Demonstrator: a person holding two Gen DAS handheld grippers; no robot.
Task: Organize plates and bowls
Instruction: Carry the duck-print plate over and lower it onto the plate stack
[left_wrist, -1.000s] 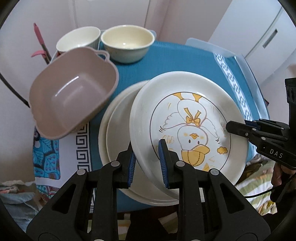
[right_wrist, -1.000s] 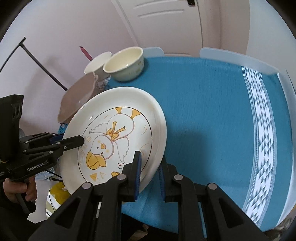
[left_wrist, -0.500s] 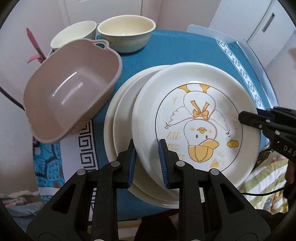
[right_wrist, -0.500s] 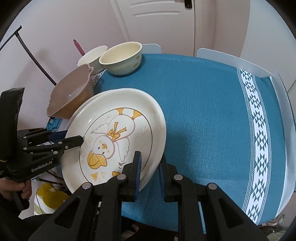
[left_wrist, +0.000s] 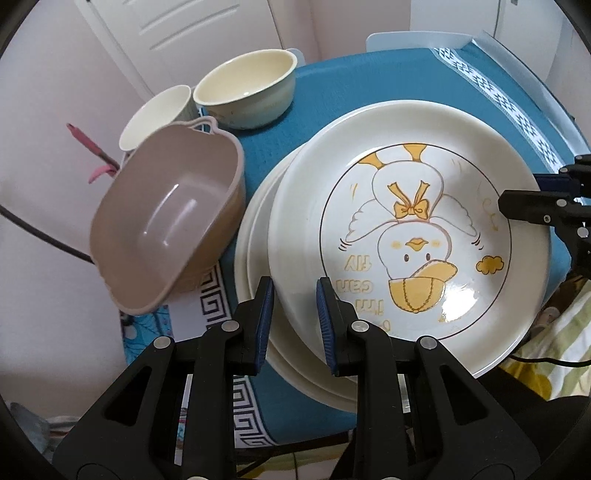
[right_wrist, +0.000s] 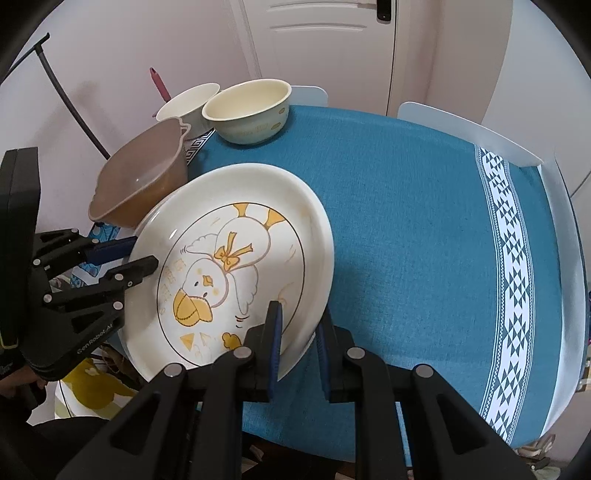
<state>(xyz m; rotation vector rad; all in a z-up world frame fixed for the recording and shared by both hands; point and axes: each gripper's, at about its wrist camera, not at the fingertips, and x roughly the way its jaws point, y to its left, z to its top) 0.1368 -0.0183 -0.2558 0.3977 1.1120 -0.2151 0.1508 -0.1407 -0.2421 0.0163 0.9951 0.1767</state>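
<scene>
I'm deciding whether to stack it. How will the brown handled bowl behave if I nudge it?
The brown bowl already sits tilted, its rim past the tablecloth edge, so it may tip or drop. It looks like thin plastic, probably light and easily shoved. Its glossy inside suggests slippery.

left claw (left_wrist: 293, 314): black, blue pads | silver screws | lettering, perhaps "GenRobot.AI"

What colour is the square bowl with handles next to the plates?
The square bowl is a muted pinkish brown, inside and out. The left wrist view shows it best.
</scene>
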